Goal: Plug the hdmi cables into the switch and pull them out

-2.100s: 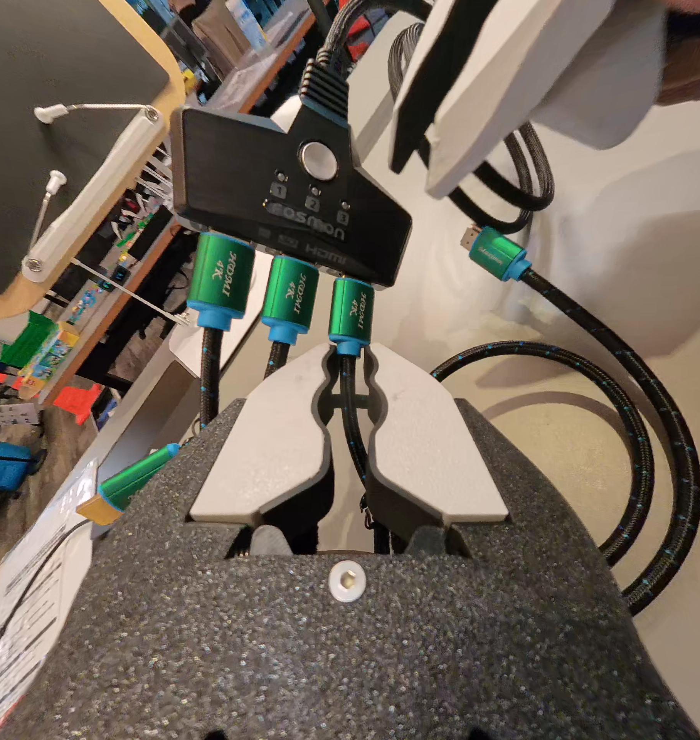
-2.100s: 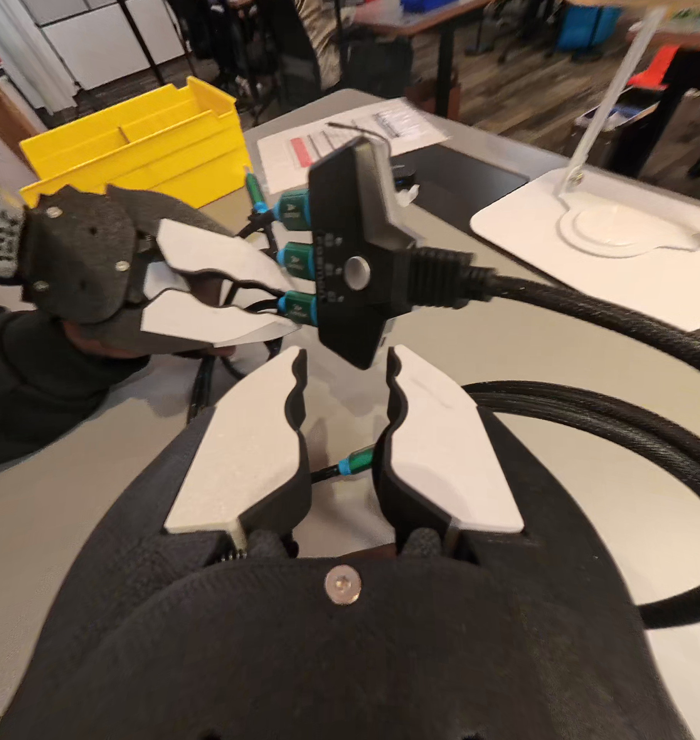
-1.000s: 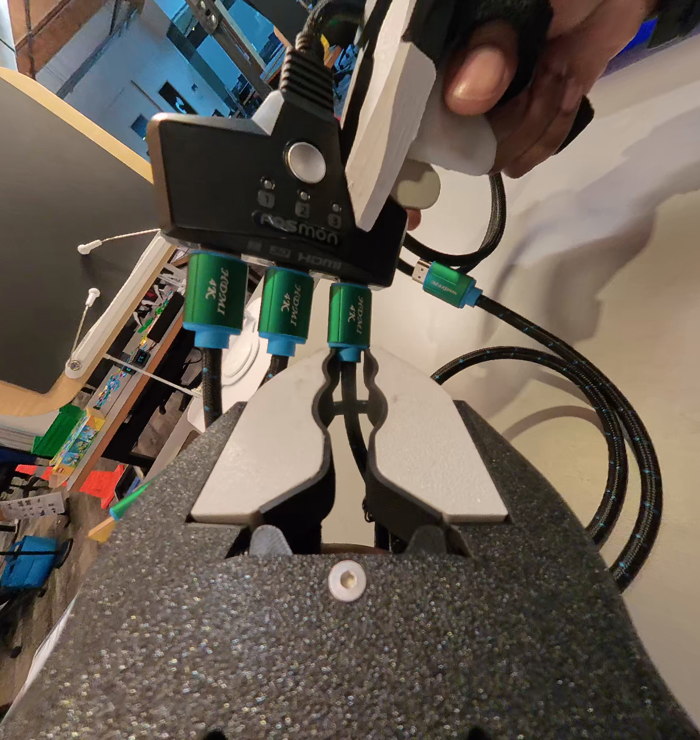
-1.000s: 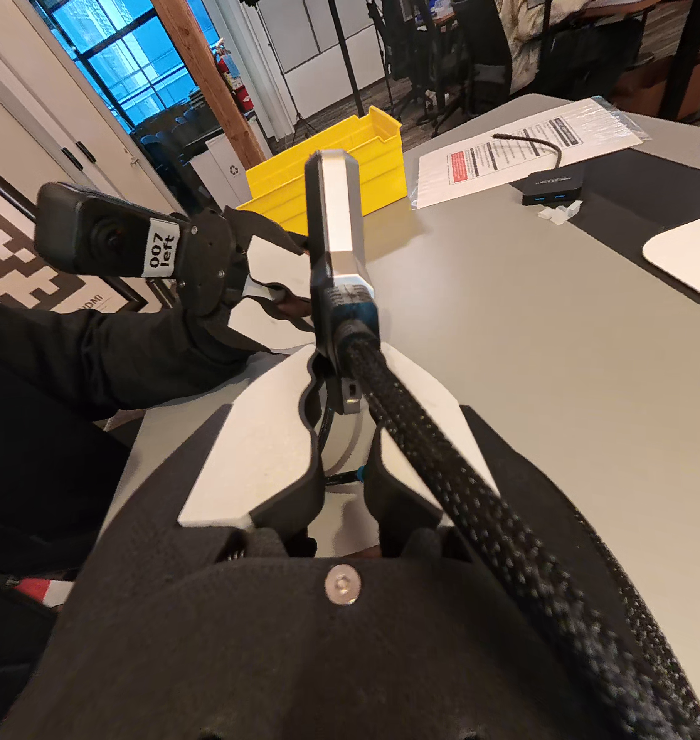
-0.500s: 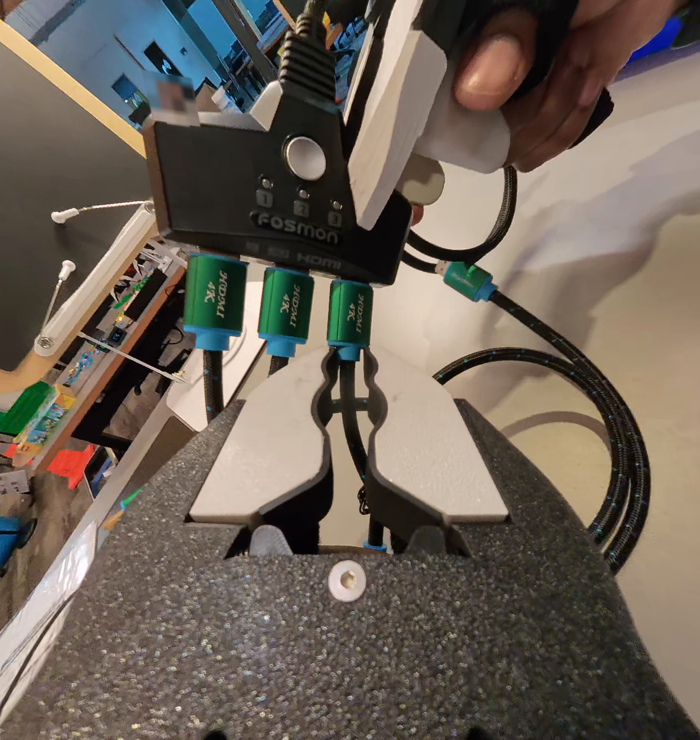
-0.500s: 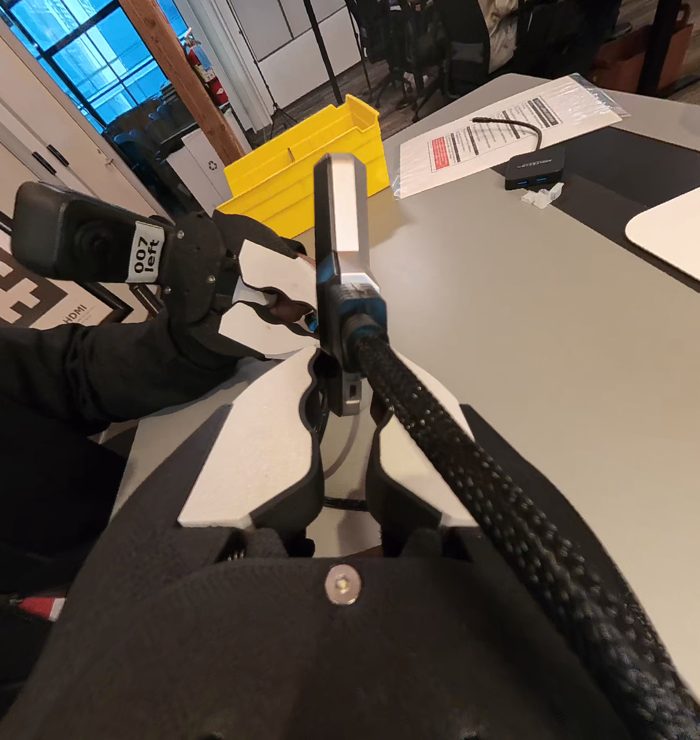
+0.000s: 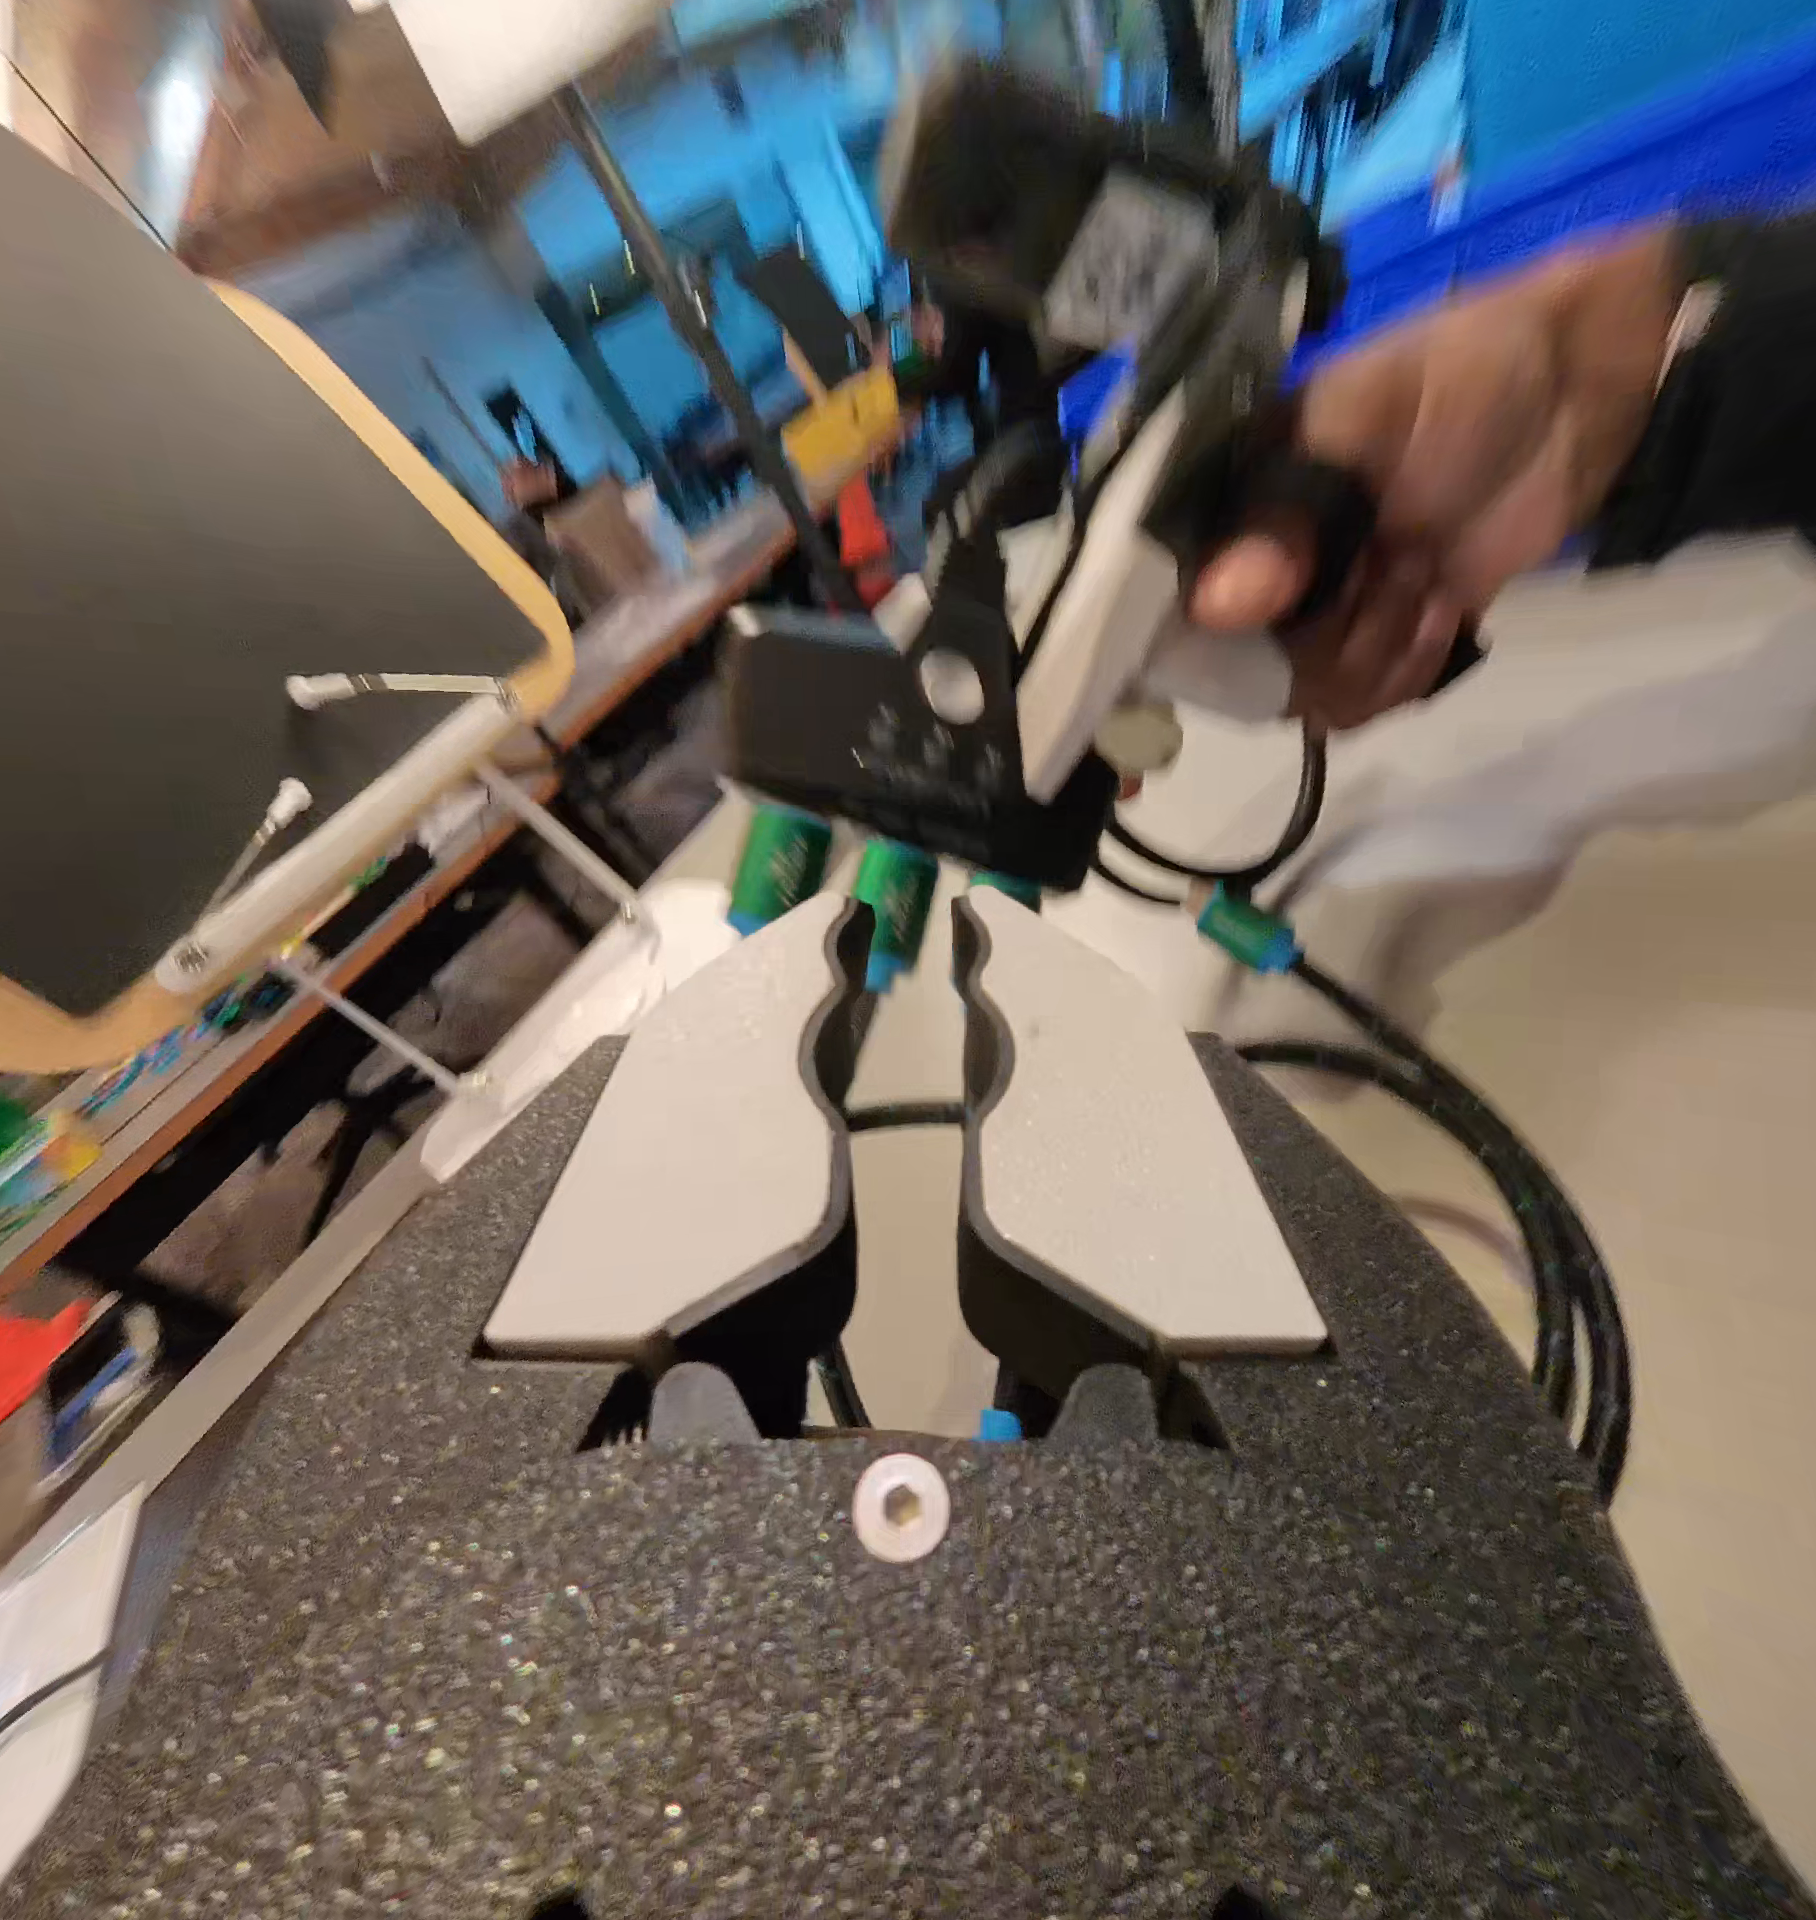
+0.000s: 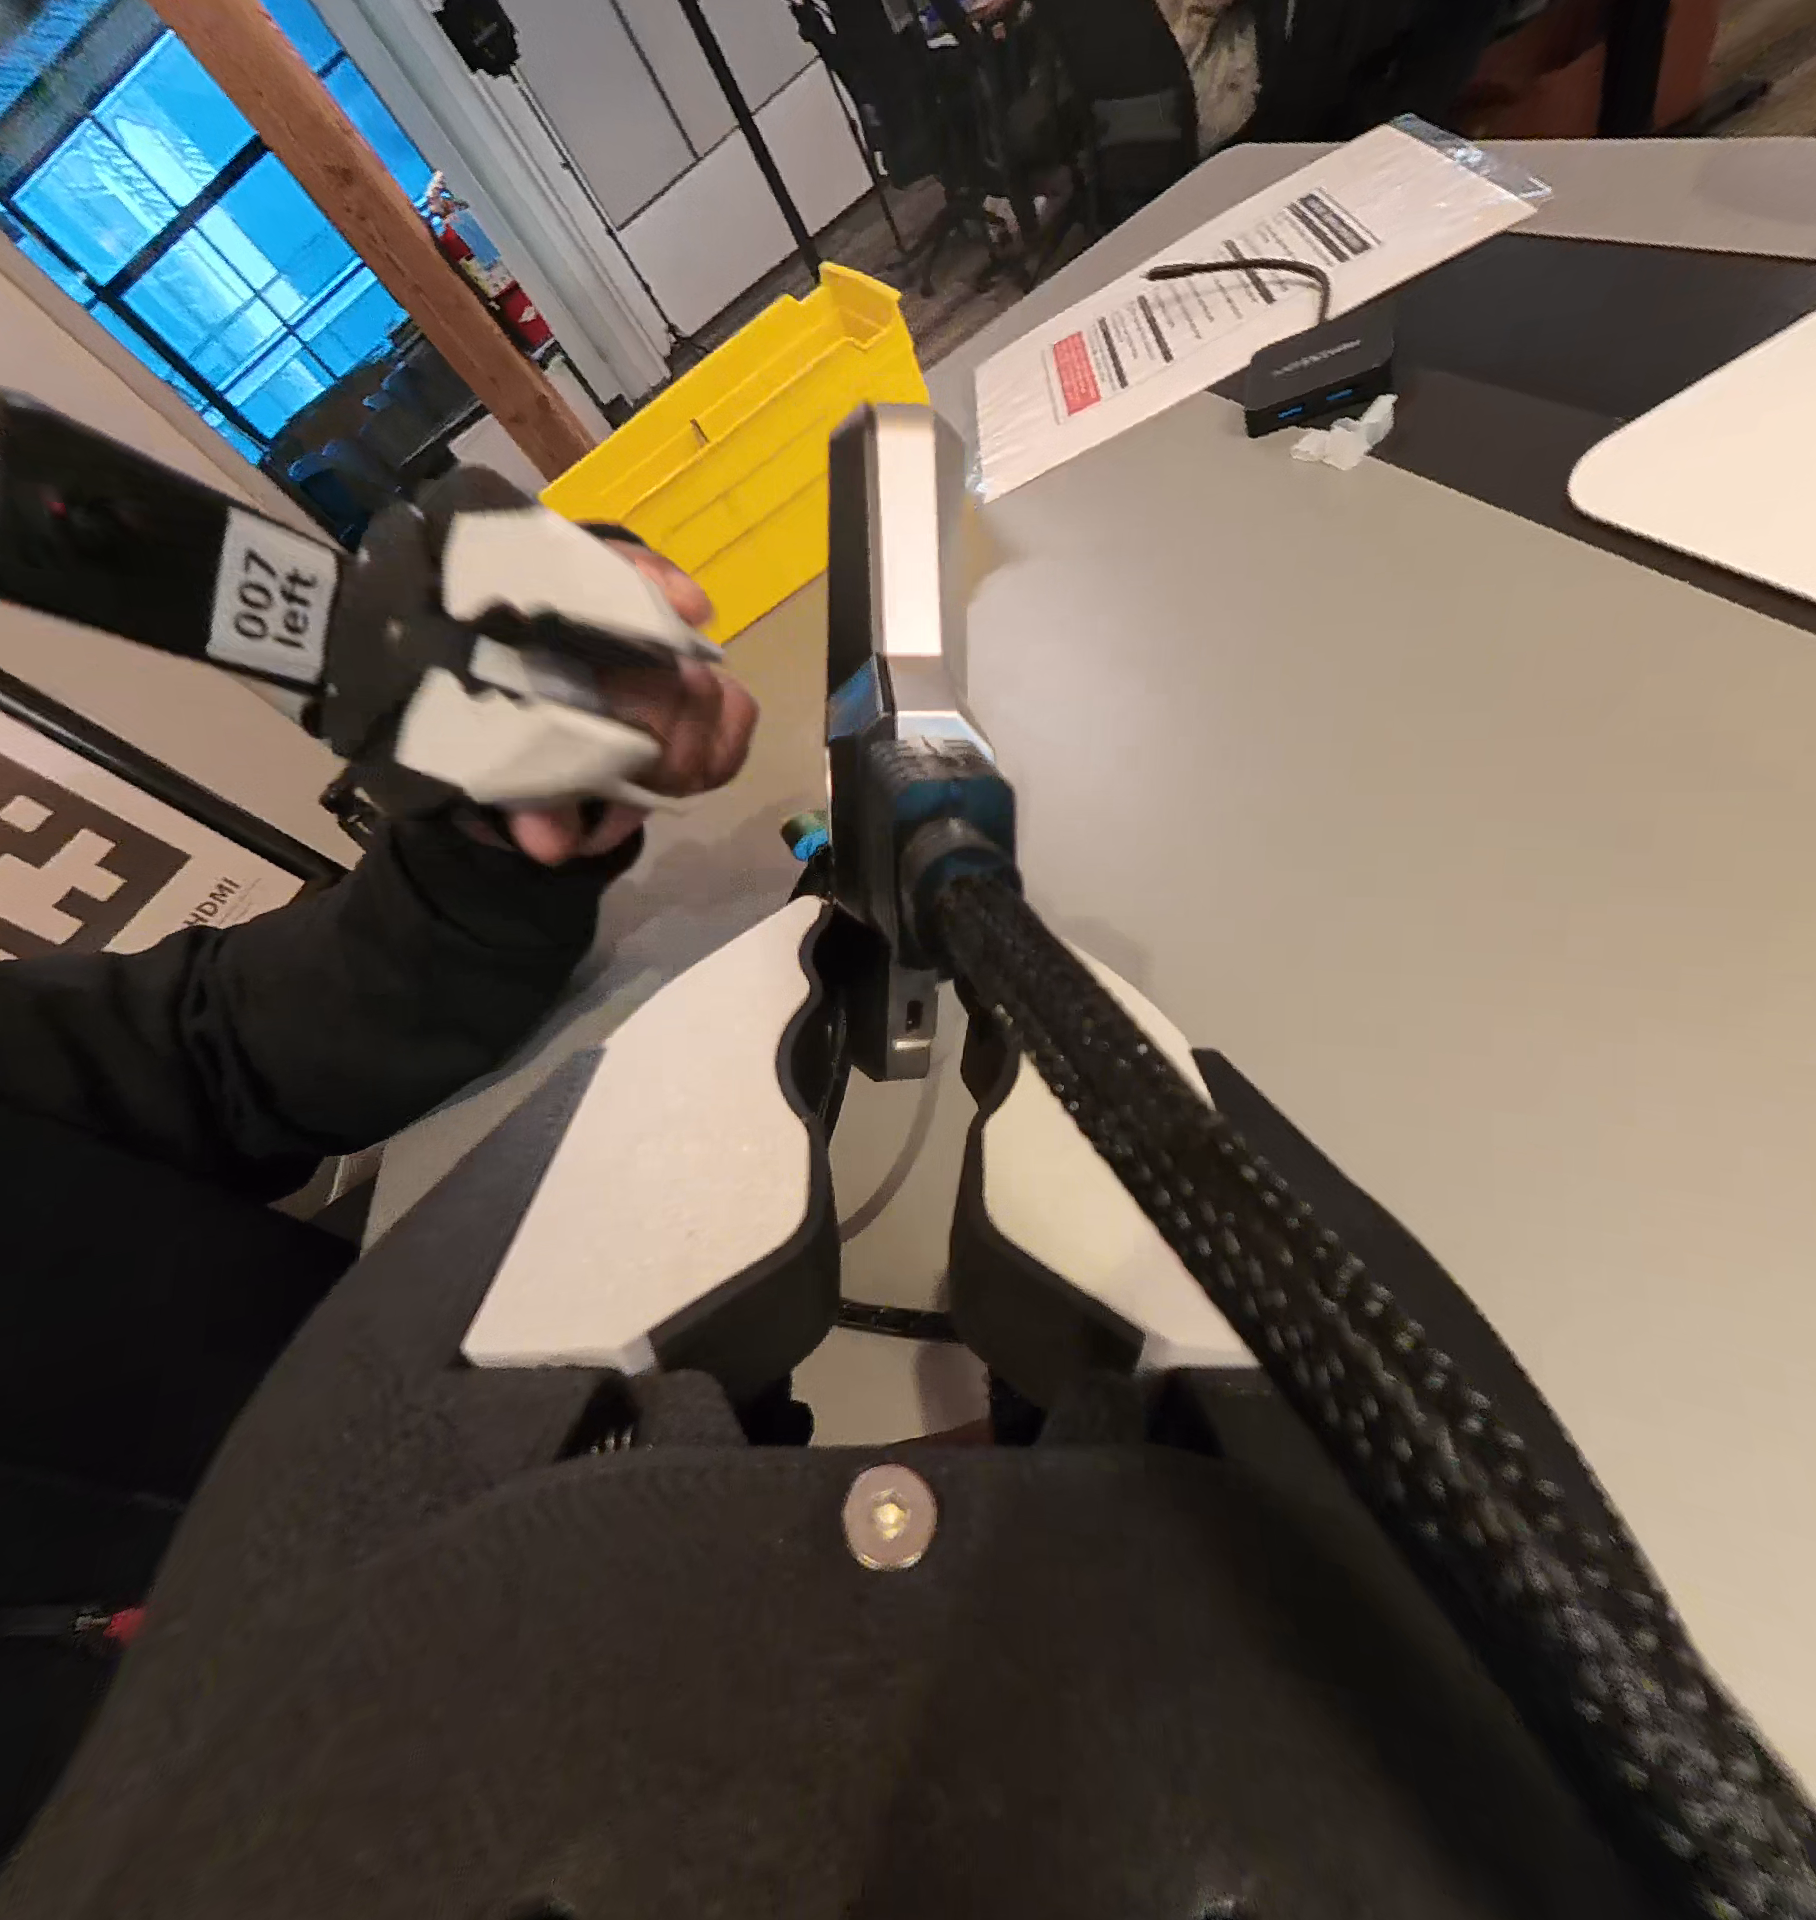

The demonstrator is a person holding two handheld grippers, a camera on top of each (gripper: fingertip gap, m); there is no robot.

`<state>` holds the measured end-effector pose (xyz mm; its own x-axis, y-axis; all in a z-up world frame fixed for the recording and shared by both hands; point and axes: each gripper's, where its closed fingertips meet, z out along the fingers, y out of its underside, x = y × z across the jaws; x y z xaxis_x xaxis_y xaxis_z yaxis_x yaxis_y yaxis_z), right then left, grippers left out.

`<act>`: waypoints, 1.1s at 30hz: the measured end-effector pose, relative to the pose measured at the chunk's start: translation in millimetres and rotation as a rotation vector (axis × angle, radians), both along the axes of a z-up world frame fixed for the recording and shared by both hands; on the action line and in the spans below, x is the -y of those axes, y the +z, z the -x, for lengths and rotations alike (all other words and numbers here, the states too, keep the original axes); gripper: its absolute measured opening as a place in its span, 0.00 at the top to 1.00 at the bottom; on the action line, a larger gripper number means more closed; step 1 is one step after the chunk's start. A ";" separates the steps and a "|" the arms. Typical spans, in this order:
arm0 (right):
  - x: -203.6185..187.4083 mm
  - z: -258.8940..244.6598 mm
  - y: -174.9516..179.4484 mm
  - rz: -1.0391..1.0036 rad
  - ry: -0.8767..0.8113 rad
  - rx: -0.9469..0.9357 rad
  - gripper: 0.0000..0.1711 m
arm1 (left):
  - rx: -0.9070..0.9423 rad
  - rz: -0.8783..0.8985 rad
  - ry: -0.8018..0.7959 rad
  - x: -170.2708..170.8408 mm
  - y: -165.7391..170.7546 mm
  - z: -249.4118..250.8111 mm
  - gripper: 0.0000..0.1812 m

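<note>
The black HDMI switch (image 7: 862, 727) hangs in the air, seen edge-on in the right wrist view (image 8: 899, 561). My right gripper (image 8: 888, 966) is shut on its lower corner, and one of its white fingers (image 7: 1091, 623) lies across the switch face. Green plugs (image 7: 779, 862) (image 7: 893, 899) sit in the switch ports. A third plug (image 7: 1003, 888) is half hidden and blurred. My left gripper (image 7: 906, 914) is pulled back below the switch, jaws a narrow gap apart, with nothing between them. It also shows in the right wrist view (image 8: 696, 675). A thick braided cable (image 8: 1195, 1195) runs back from the switch.
A loose green plug (image 7: 1242, 930) and its coiled black cable (image 7: 1506, 1195) lie on the grey table (image 8: 1403, 831). A yellow bin (image 8: 779, 457), a paper sheet (image 8: 1247, 281), a small black hub (image 8: 1319, 374) and a white pad (image 8: 1766, 488) lie beyond. A black board (image 7: 156, 623) stands at the left. My right fingertips sit around 7 cm from my left ones. The small black hub (image 8: 1319, 374) lies around 35 cm away from my left fingertips.
My left gripper has come off the third plug's cable and drawn back from the switch. The right gripper still holds the switch, now farther from the left gripper.
</note>
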<state>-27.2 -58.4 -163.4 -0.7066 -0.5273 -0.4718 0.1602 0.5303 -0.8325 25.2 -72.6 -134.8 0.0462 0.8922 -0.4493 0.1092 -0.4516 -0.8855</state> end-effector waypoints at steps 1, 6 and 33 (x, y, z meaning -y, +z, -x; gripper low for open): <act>-0.8 1.6 -1.4 -0.004 -0.007 0.000 0.88 | -0.075 -0.047 -0.021 1.1 13.6 -6.0 0.91; -10.5 2.5 7.6 0.011 -0.017 0.003 0.88 | -0.236 -0.232 0.011 37.4 32.6 -31.0 0.90; -260.6 356.4 128.8 0.210 -1.245 -0.162 0.88 | -0.177 -0.526 0.031 58.2 -29.0 -12.8 0.92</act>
